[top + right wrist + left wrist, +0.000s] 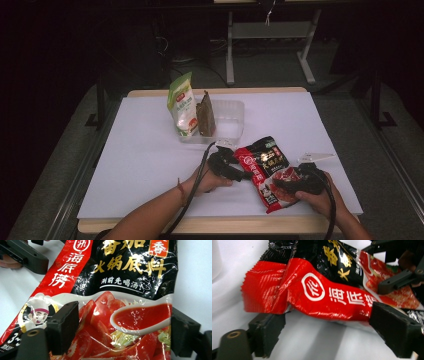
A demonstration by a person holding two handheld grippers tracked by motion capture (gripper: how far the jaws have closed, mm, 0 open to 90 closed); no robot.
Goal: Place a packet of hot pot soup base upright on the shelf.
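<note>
- Left claw: spread wide, straddling the crinkled red top edge of the soup-base packet without pinching it, probably lined up for a grip on the seal.
- Right claw: set across the packet's lower end, over the picture of tomatoes; cannot tell whether pressing or only resting there. Likely placed to steady that end while the other end gets taken.
- White table: carries everything; forearms reaching in from the near edge.
- Clear plastic tray: at the far middle, well apart from both claws, seemingly the collecting bin.
- Soup-base packet: flat on the table, near right, slanted between the two claws.
- Green-and-white pouch: upright in the tray's left end.
- Brown packet: upright just beside the pouch, leaving the tray's right half free for more.
</note>
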